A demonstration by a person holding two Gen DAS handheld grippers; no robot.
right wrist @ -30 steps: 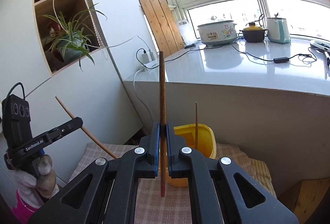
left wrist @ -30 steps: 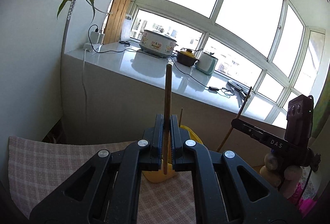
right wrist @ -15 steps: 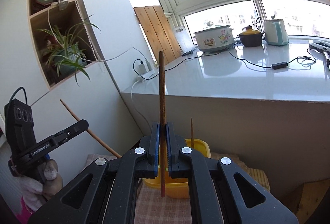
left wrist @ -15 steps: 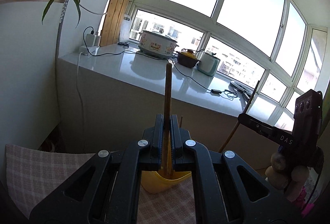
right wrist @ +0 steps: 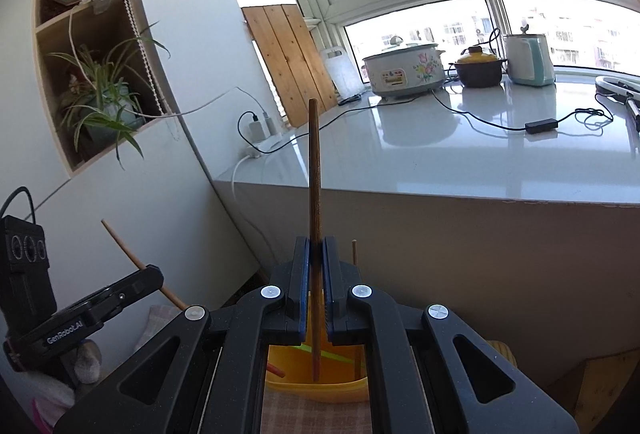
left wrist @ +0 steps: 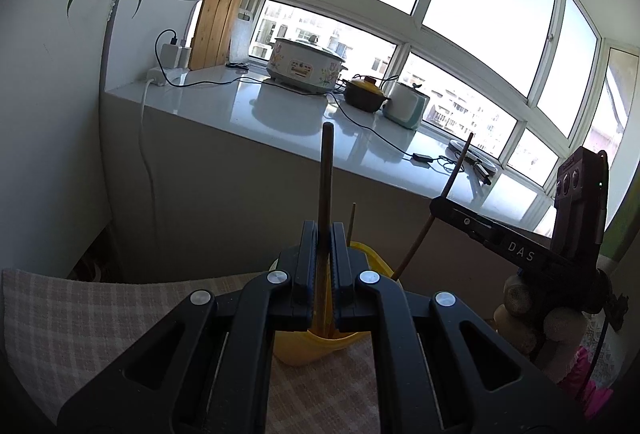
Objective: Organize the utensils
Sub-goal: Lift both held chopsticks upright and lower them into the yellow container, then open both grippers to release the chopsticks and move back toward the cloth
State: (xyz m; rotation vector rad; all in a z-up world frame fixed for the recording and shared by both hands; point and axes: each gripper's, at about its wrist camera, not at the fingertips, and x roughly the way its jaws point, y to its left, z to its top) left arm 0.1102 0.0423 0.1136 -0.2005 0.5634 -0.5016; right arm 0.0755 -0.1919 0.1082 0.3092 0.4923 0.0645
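Note:
My left gripper (left wrist: 323, 234) is shut on a brown wooden chopstick (left wrist: 326, 170), held upright with its lower end inside the yellow holder (left wrist: 316, 348). My right gripper (right wrist: 316, 250) is shut on a second brown chopstick (right wrist: 314, 170), also upright, its tip dipping into the same yellow holder (right wrist: 320, 388). A thin stick (right wrist: 354, 254) stands in the holder; it also shows in the left wrist view (left wrist: 351, 220). Each gripper appears in the other's view, the right gripper (left wrist: 436, 204) at the right and the left gripper (right wrist: 154, 276) at the lower left.
The holder stands on a checked cloth (left wrist: 80, 314). Behind it is a white counter (right wrist: 480, 146) with a rice cooker (right wrist: 404, 68), a dark pot (right wrist: 478, 70), a kettle (right wrist: 528, 58) and cables. A shelf with a plant (right wrist: 104, 102) is at the left.
Both grippers have moved down and closer to the yellow holder. The lower ends of both chopsticks now sit inside it.

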